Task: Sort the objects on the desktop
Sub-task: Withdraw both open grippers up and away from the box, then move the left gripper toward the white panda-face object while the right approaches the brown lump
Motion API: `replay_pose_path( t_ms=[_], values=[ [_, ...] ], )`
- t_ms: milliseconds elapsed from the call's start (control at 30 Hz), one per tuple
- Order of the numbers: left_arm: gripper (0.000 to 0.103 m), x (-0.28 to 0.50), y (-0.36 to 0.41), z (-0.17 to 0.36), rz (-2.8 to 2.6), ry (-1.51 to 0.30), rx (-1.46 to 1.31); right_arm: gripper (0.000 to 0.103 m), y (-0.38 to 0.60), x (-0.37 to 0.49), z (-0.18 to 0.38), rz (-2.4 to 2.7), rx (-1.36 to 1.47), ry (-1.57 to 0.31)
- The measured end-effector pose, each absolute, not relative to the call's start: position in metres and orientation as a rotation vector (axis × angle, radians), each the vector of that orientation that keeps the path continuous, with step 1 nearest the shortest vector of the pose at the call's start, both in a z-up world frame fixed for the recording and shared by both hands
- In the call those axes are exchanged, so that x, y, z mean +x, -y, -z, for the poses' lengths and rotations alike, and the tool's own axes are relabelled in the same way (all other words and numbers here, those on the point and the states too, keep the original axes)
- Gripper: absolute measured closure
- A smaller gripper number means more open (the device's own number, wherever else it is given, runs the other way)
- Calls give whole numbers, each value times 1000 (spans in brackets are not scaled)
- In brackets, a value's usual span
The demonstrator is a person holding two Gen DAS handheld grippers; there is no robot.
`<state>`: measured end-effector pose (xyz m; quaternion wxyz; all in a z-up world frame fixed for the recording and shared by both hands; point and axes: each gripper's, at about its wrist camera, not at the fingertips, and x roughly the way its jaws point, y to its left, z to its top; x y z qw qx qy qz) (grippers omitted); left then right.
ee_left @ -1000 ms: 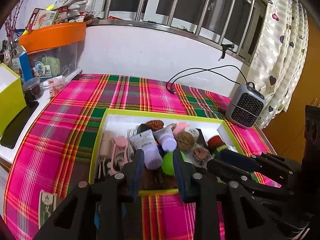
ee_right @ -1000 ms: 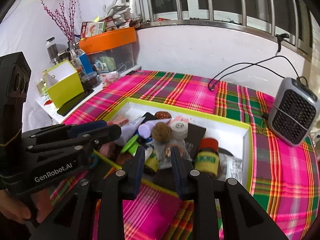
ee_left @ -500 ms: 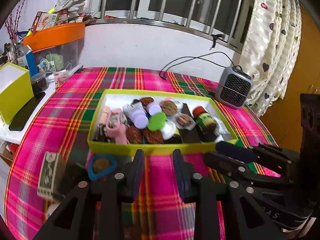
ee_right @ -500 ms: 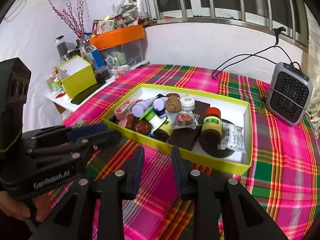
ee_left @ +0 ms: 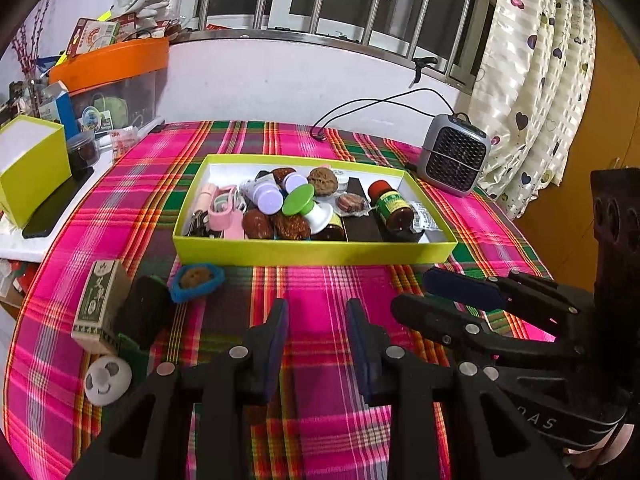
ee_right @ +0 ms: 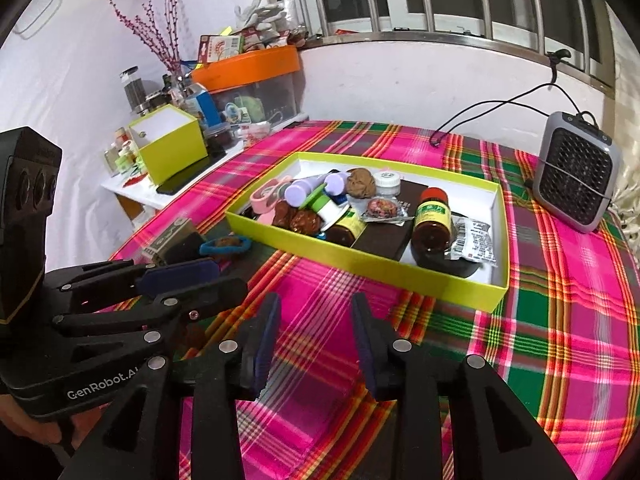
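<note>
A yellow-green tray [ee_left: 312, 254] [ee_right: 360, 260] full of small objects sits mid-table: purple tubes, a green-capped bottle [ee_left: 298, 200], a red-capped brown jar [ee_left: 390, 206] [ee_right: 432, 220], walnuts. Outside it, at the front left, lie a blue ring with a walnut [ee_left: 196, 278] [ee_right: 226, 244], a green tea box [ee_left: 100, 304], a black object [ee_left: 144, 312] and a white round cap [ee_left: 107, 378]. My left gripper [ee_left: 316, 312] [ee_right: 192, 280] is open and empty, in front of the tray. My right gripper [ee_right: 314, 308] [ee_left: 444, 292] is open and empty beside it.
A grey heater [ee_left: 454, 160] [ee_right: 576, 176] with a black cable stands at the back right. A white side shelf at the left holds a yellow-green box [ee_left: 30, 168] [ee_right: 168, 144], a phone and jars. An orange-lidded bin [ee_left: 112, 76] is behind. Curtains hang on the right.
Both grippers have pulled back and up from above the tray to the table's front. The tray now shows whole, and the objects left of it have come into view.
</note>
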<state>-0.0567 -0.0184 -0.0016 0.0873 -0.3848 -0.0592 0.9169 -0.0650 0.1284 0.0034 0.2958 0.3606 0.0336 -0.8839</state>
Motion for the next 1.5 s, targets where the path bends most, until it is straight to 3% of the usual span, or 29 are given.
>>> replay_pose_path(
  t_ms=[1033, 1500],
  values=[
    [73, -20, 64, 19, -2784, 273, -1208, 58, -108, -45, 16, 2206, 981, -63],
    [73, -3, 99, 15, -2863, 300, -1197, 57, -74, -27, 24, 2111, 985, -146]
  ],
)
